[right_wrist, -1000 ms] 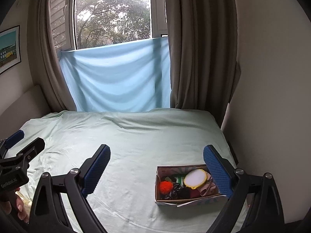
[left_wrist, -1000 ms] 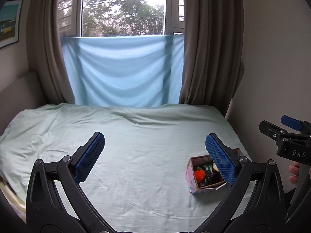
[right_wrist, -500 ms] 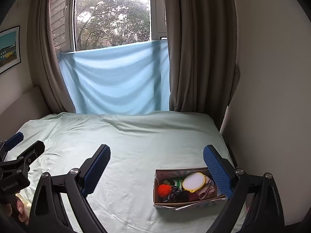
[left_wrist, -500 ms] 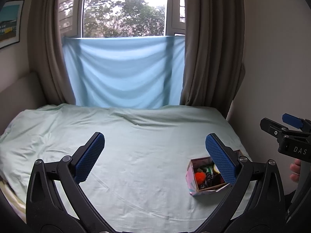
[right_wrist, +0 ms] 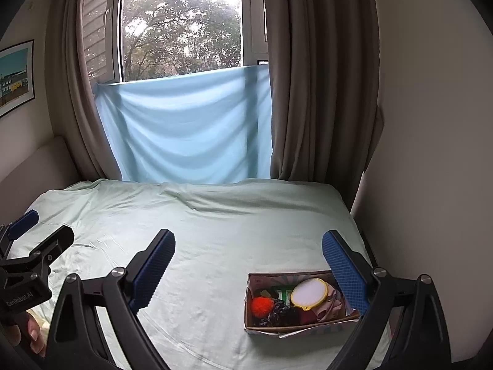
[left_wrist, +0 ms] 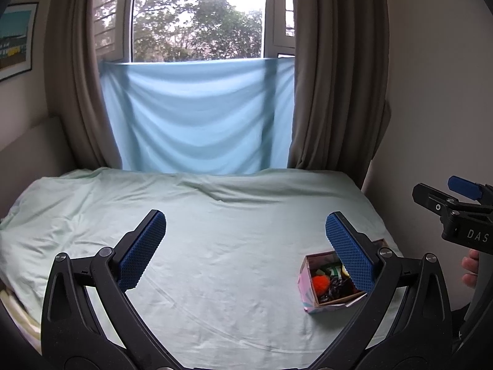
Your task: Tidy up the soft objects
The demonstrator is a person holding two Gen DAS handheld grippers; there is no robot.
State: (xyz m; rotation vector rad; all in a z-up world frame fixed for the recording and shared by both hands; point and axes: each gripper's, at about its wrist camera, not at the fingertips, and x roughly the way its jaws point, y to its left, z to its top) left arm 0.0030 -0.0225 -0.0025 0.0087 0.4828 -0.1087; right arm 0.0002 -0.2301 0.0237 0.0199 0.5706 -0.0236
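Observation:
A small patterned cardboard box (right_wrist: 255, 328) (left_wrist: 306, 289) sits on the pale green bed sheet near the bed's right edge. Inside lie an orange pom-pom (right_wrist: 261, 306) (left_wrist: 320, 284), a round white item with a yellow rim (right_wrist: 309, 293), dark crinkly pieces (right_wrist: 282, 308) and a pinkish cloth (right_wrist: 328, 306). My right gripper (right_wrist: 248, 273) hovers open above the sheet, its right finger over the box's right end. My left gripper (left_wrist: 246, 251) is open too, with nothing between its fingers; its right finger hides part of the box.
The bed (left_wrist: 215, 222) fills the middle, with a blue sheet (left_wrist: 197, 117) hung across the window behind it and brown curtains (left_wrist: 336, 77) on both sides. A wall (right_wrist: 431, 154) stands close along the bed's right edge. A person's fingers (right_wrist: 34, 336) hold the left gripper's handle.
None of the objects moved. Both views tilted very slightly, so the box sits a little lower in the pictures; both grippers stay open.

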